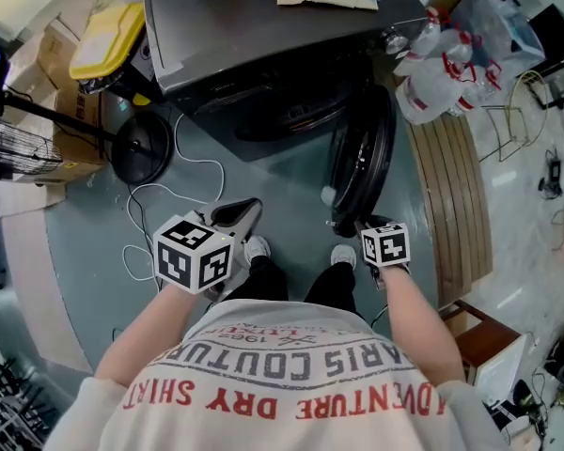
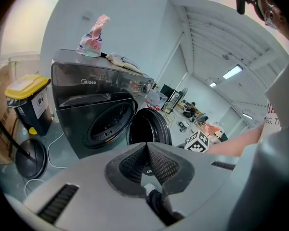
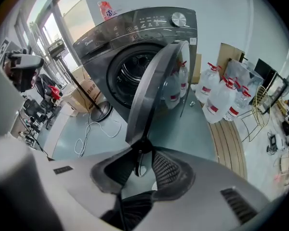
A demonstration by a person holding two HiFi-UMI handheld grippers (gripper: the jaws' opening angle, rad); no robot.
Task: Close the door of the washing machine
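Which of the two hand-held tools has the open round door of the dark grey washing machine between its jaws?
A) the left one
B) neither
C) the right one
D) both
C: the rim of the round door sits between the jaws of the right gripper; the left gripper is shut on nothing, apart from it.

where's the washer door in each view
Head view: the door stands open, edge-on, right of centre, its near edge at the right gripper.
Left gripper view: the door is at centre, a dark ring just above the jaws.
Right gripper view: the door is at centre, a tall slanted edge running down between the jaws.
Shared landmark: the drum opening, left of the door in every view.
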